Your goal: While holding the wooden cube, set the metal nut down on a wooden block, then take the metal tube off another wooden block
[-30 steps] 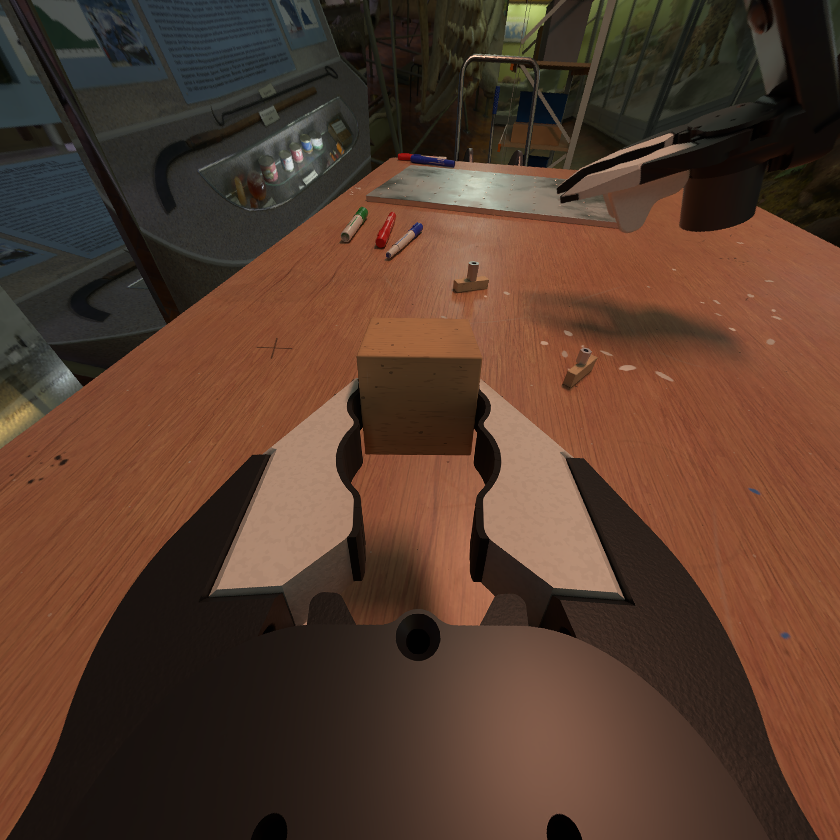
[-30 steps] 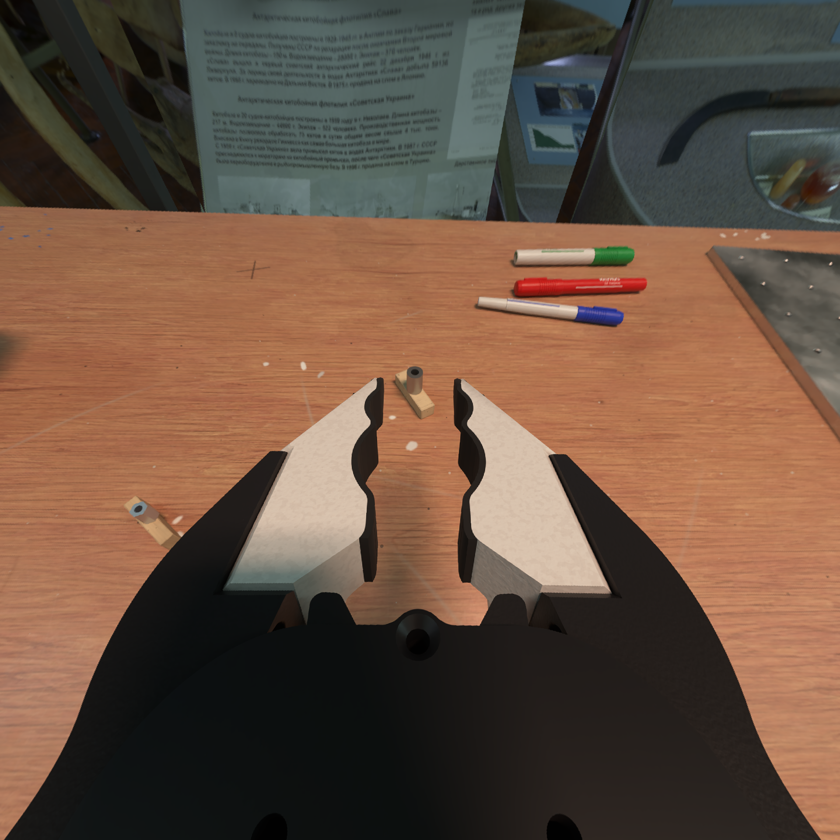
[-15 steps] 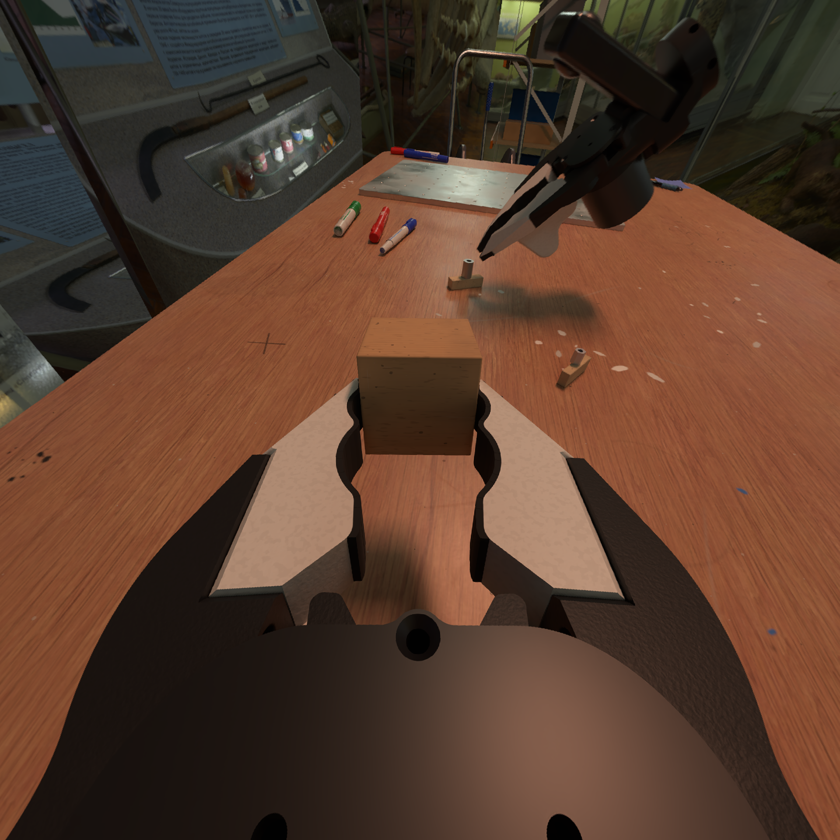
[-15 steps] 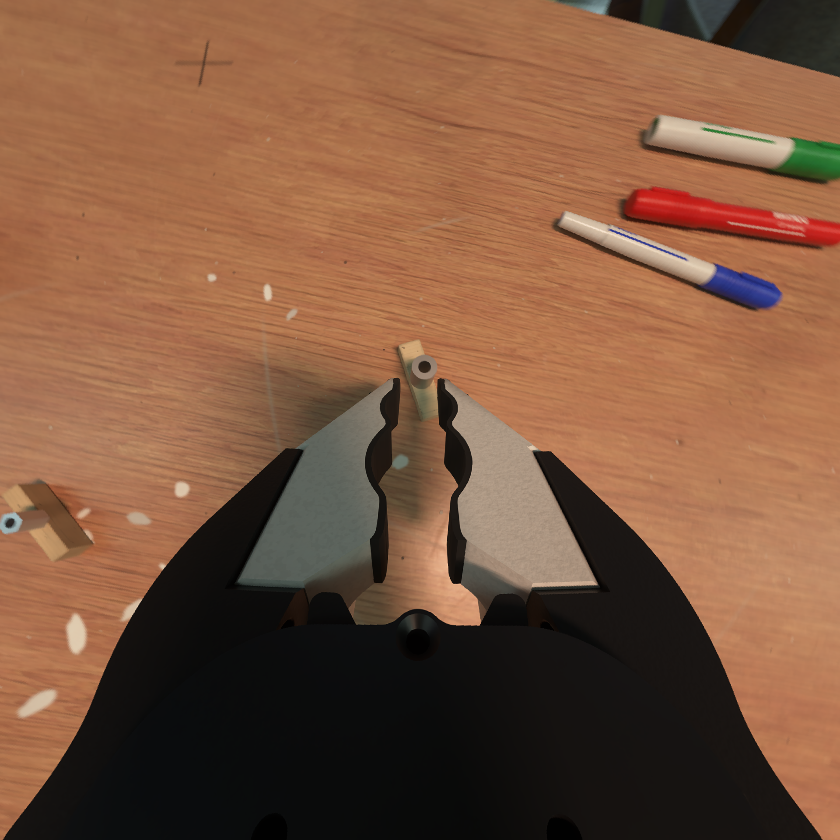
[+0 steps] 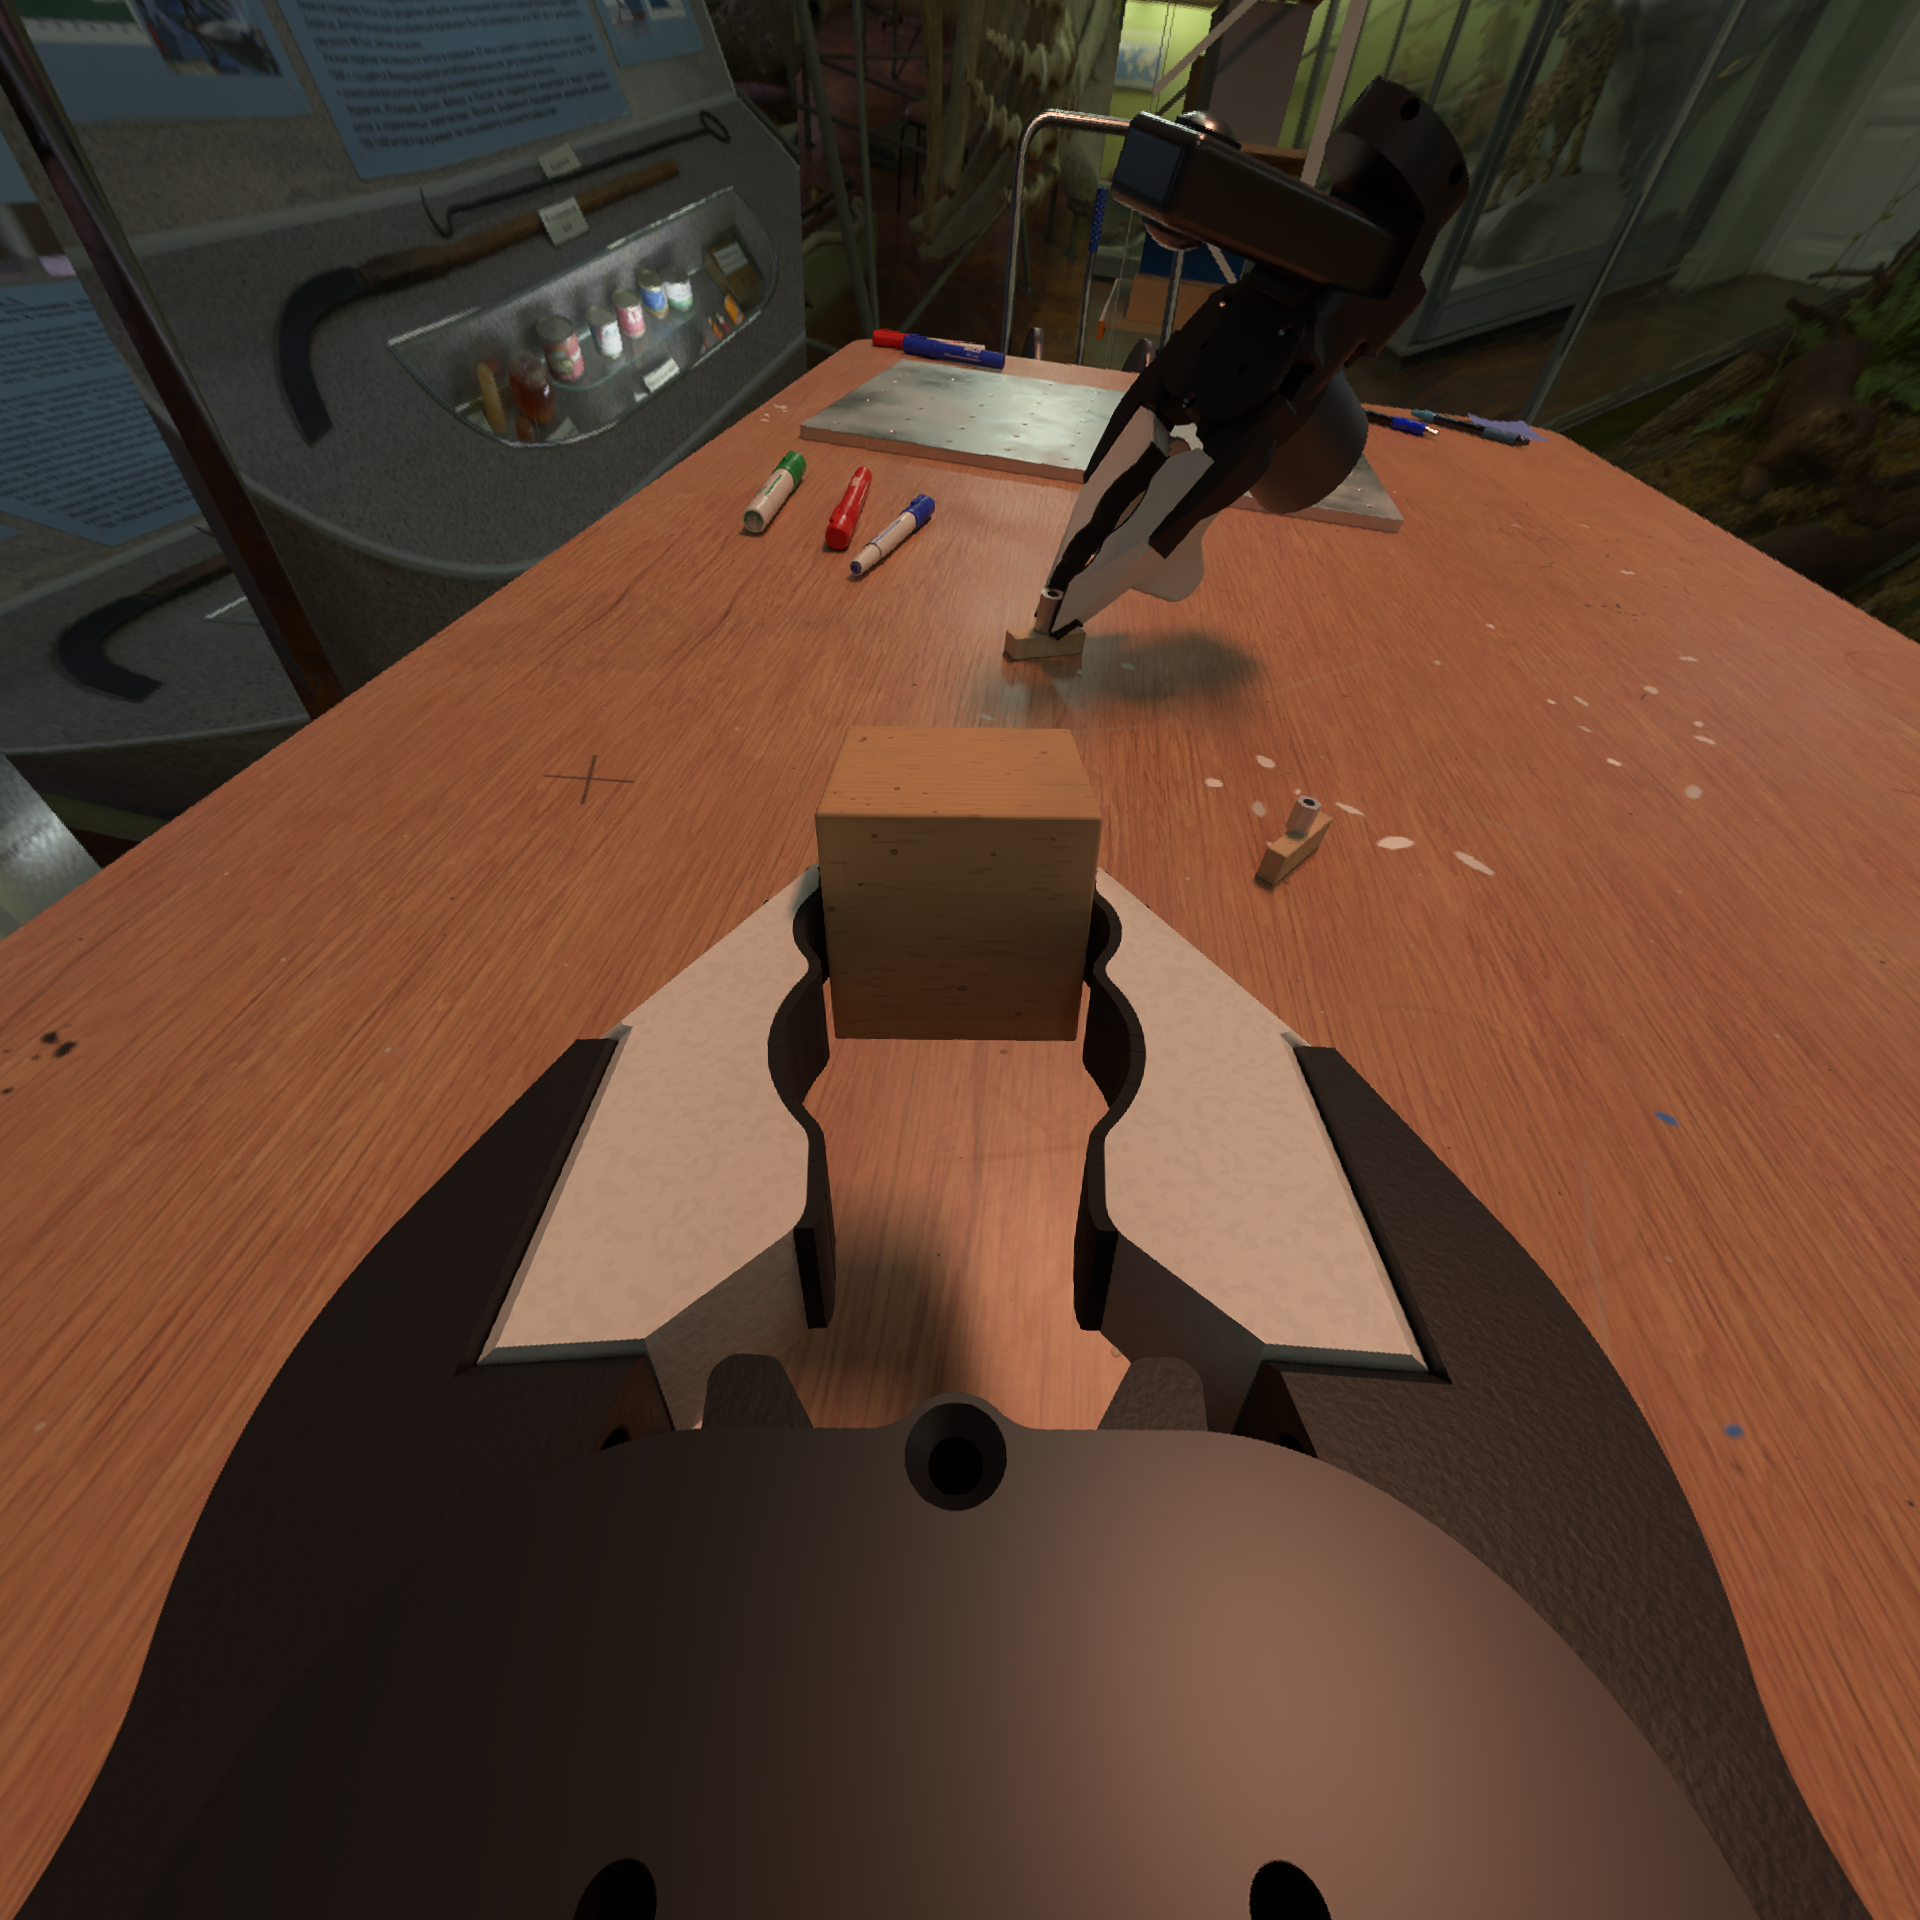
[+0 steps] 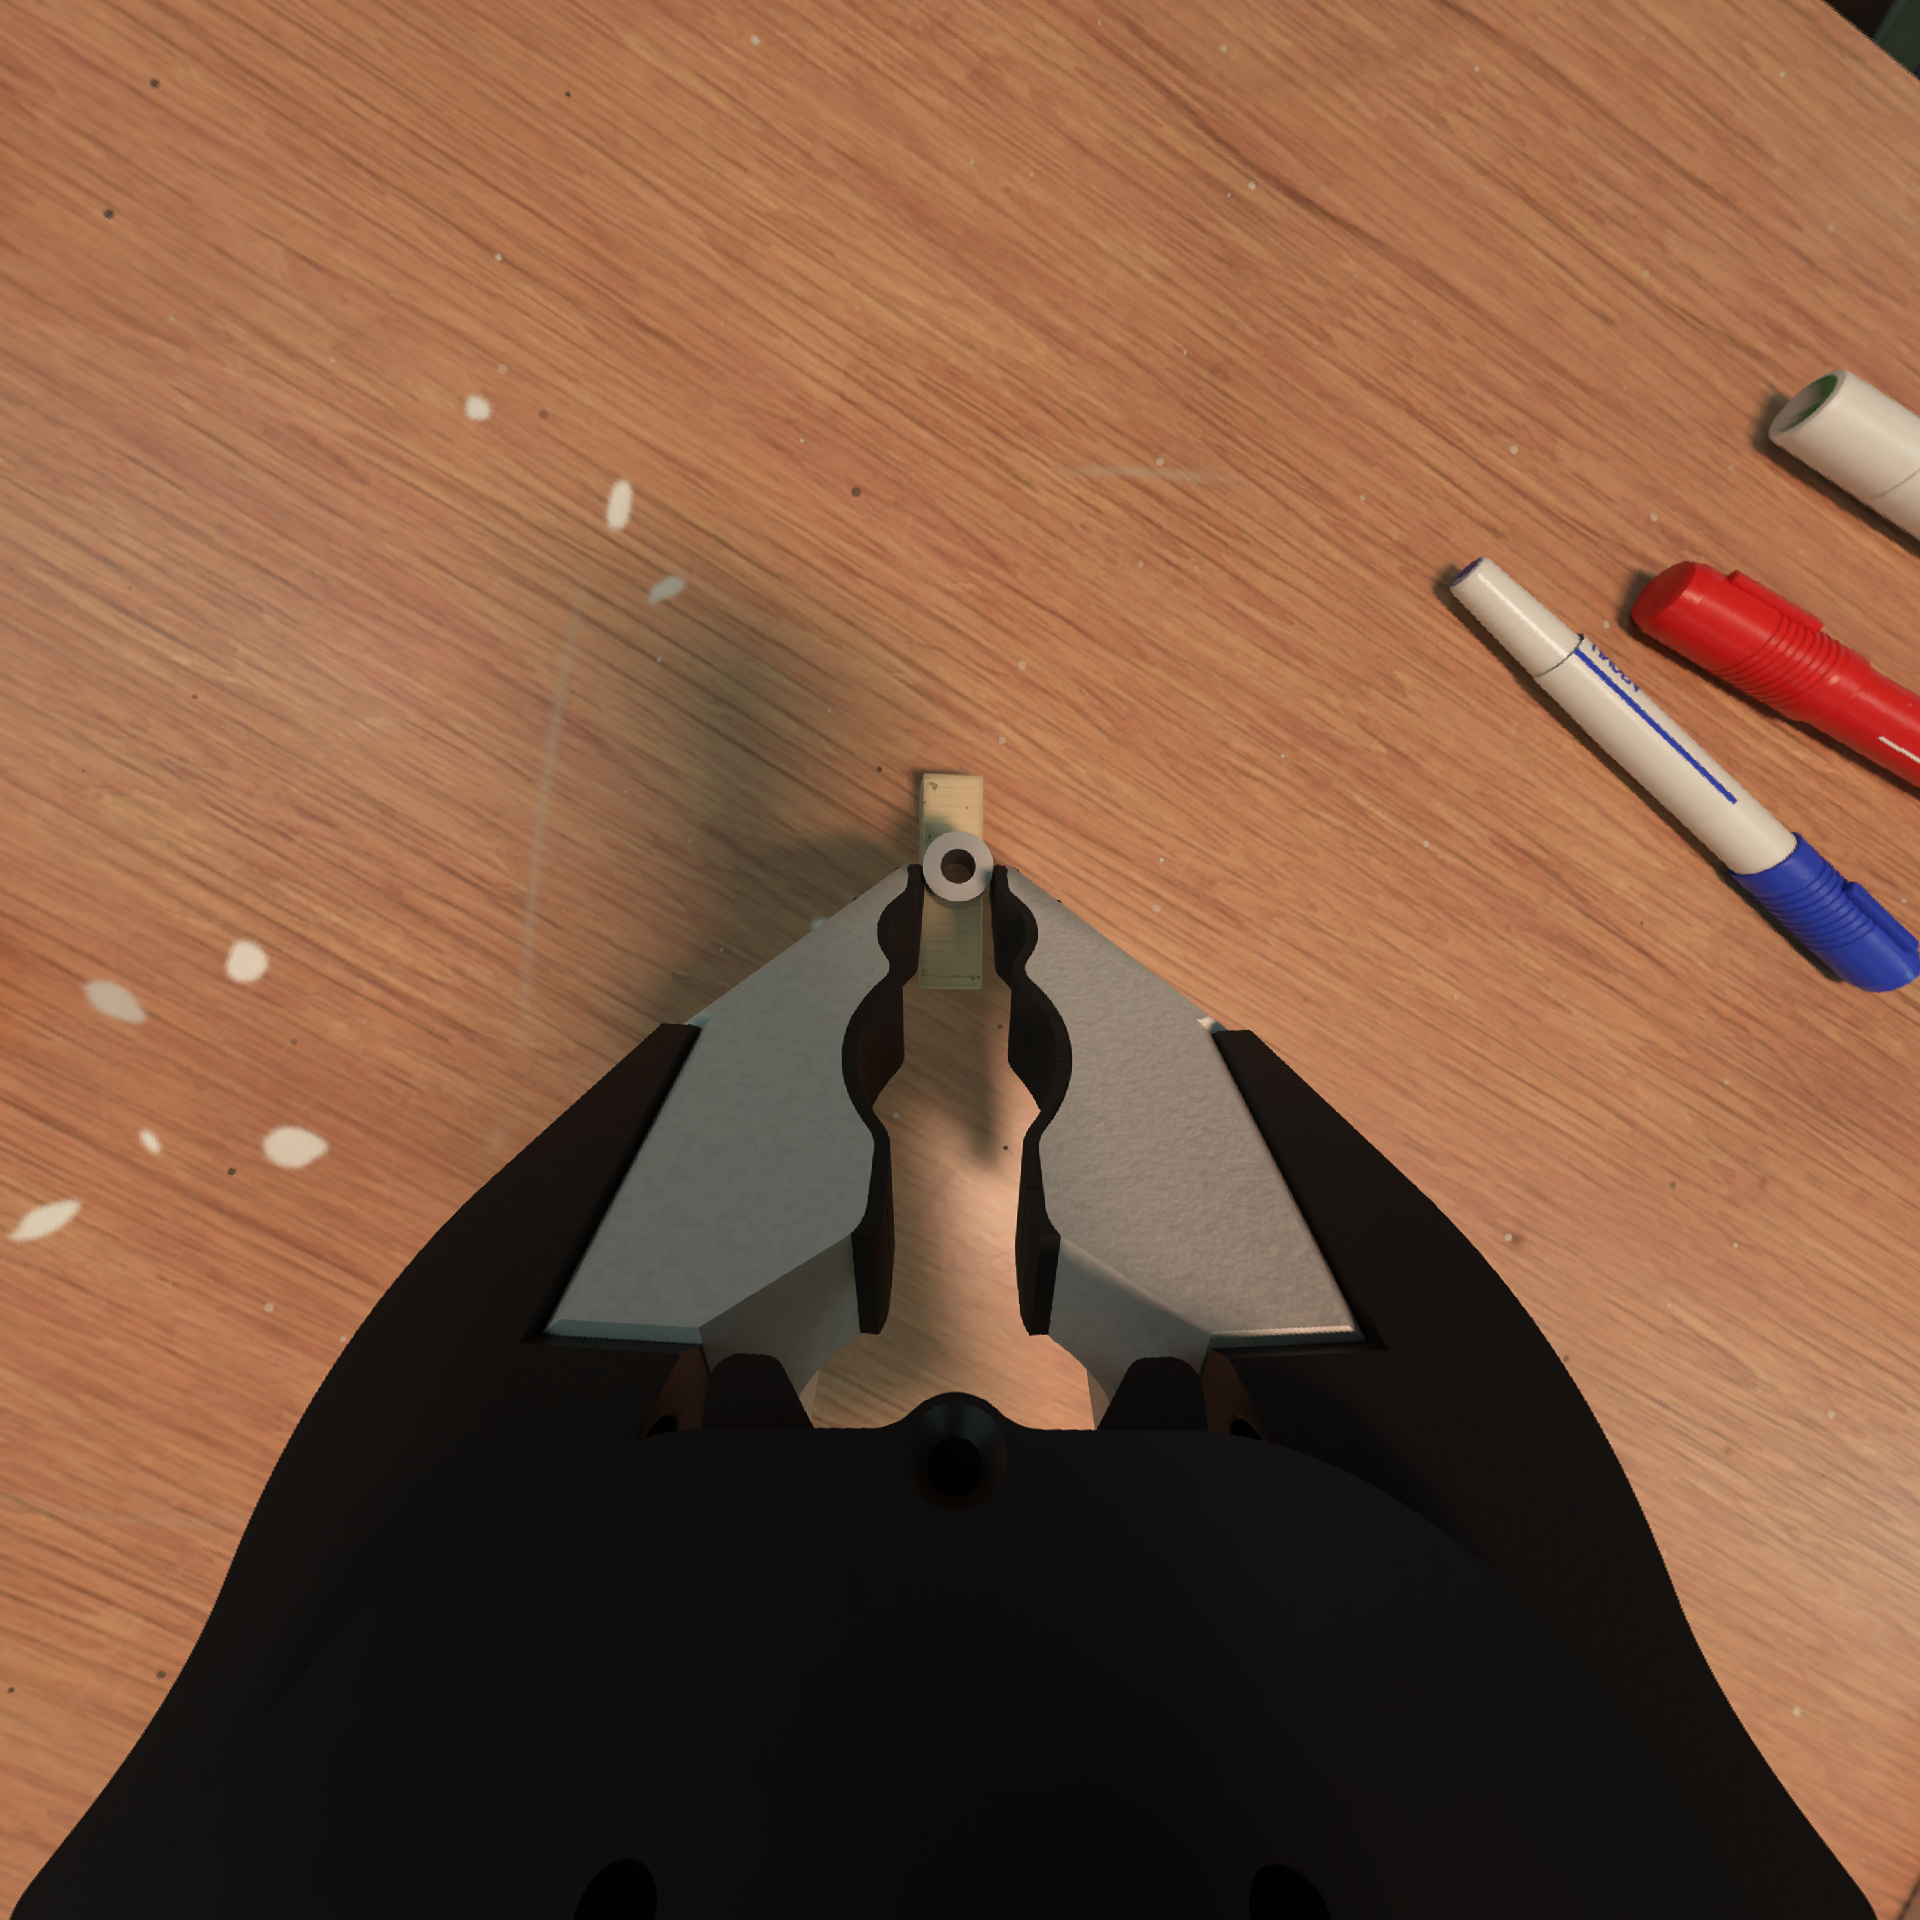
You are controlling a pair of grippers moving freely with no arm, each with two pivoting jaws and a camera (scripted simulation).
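Note:
My left gripper is shut on the wooden cube and holds it just above the table. My right gripper points steeply down, with both fingertips pressed against the sides of the grey metal tube. The tube stands upright on a small wooden block on the table. In the left wrist view the right gripper shows farther off, its tips at the tube on that block. A second small wooden block lies tilted to the right with the metal nut on it.
Green, red and blue markers lie at the table's left; the blue and red ones lie right of my right gripper. A grey metal plate lies at the far end. White flecks dot the table.
My right gripper has tilted down, dropped onto the tube's block and narrowed its jaws around the tube. My left gripper and the cube have stayed put.

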